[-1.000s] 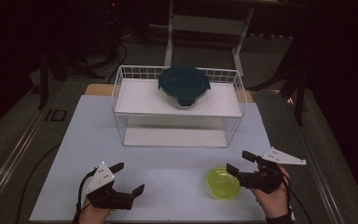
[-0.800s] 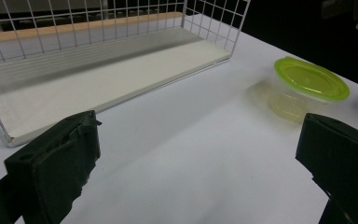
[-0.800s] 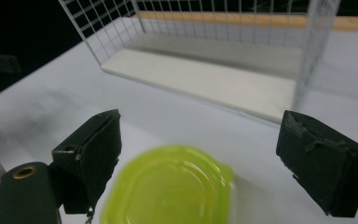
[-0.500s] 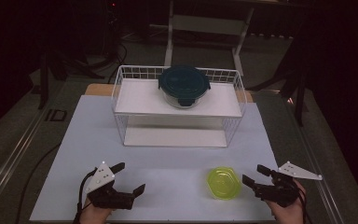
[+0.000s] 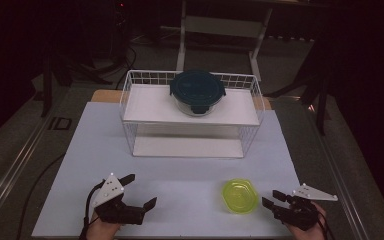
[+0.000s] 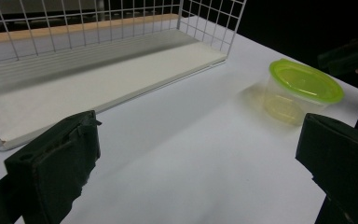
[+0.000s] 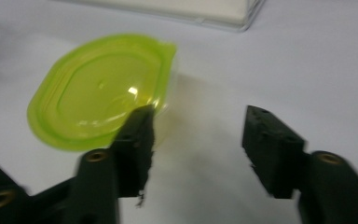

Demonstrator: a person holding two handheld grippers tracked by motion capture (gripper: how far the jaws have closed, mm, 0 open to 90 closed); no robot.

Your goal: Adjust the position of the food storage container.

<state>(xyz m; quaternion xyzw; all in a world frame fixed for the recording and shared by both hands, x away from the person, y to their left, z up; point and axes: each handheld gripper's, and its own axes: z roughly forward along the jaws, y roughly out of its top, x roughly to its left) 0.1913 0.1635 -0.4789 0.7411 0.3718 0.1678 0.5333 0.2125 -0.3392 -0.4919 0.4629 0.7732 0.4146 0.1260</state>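
A small clear container with a yellow-green lid [image 5: 240, 196] [image 7: 100, 88] [image 6: 303, 86] stands on the white table near its front right. Just right of it, my right gripper [image 5: 271, 198] [image 7: 198, 121] points at it; its jaws have just been closing and stand half apart with nothing between them. Its left fingertip [image 7: 140, 130] is close to the lid's edge. At the front left, my left gripper [image 5: 141, 190] [image 6: 196, 154] rests open and holds nothing.
A white wire rack [image 5: 130, 107] [image 6: 205, 18] with two shelves stands at the back middle. On its upper shelf sits a glass bowl with a dark teal lid [image 5: 197, 91]. Bare table lies between the rack and the grippers.
My right gripper has drawn back from the yellow-green container, to the right and toward the near edge, and its jaws have narrowed. The container and the left gripper have stayed put.
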